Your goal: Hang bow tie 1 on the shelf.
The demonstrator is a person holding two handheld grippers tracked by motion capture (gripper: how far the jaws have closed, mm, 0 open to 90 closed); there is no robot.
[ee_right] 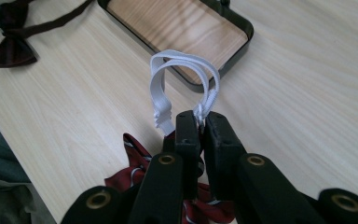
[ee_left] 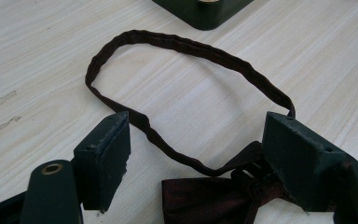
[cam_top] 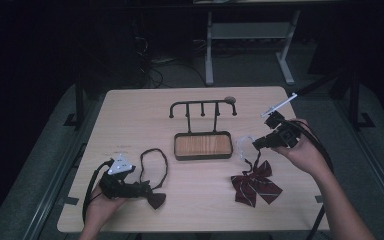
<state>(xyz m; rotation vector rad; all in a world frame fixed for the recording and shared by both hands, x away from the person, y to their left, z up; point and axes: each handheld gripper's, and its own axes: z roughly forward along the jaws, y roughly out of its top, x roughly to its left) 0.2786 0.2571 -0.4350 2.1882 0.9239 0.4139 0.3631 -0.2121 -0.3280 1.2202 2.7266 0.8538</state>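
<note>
A red striped bow tie [cam_top: 256, 185] hangs from its white elastic strap [cam_top: 243, 146], down near the table at the right. My right gripper [cam_top: 256, 144] is shut on that strap. In the right gripper view the strap [ee_right: 182, 58] loops up beyond the closed jaws [ee_right: 201, 119], and the bow [ee_right: 133, 158] dangles beneath them. At the front left a dark maroon bow tie [cam_top: 155, 200] lies flat with its dark strap [cam_top: 154, 165] spread in a loop. My left gripper [ee_left: 198, 133] is open, one jaw on each side of that bow [ee_left: 205, 200], not pressing it.
A black rack with several hooks [cam_top: 202, 103] rises from a wood-lined tray base [cam_top: 202, 156] at the table's middle. The tray's corner [ee_left: 205, 14] lies just beyond the dark strap loop [ee_left: 191, 49]. The table's front edge runs close to both hands.
</note>
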